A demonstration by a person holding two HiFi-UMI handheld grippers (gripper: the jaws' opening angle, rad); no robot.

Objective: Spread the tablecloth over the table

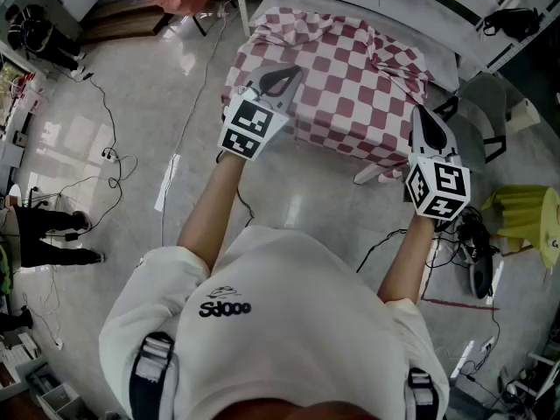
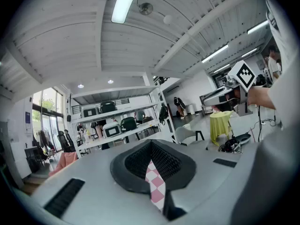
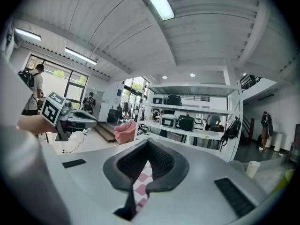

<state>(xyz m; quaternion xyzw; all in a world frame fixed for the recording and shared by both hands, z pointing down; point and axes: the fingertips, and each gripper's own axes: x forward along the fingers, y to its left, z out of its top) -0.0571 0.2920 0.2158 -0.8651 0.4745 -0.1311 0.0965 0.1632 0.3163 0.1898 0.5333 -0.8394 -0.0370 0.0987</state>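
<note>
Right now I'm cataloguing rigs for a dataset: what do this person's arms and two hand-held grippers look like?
The left hand-held gripper and right hand-held gripper are pale grey shells with black ribbed pads; each carries a cube of black-and-white square markers. The person wears a white short-sleeved T-shirt with small dark print and dark shoulder straps; forearms are bare.

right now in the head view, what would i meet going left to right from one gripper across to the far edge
left gripper → red-and-white checked tablecloth → right gripper → yellow cloth-covered stand
</note>
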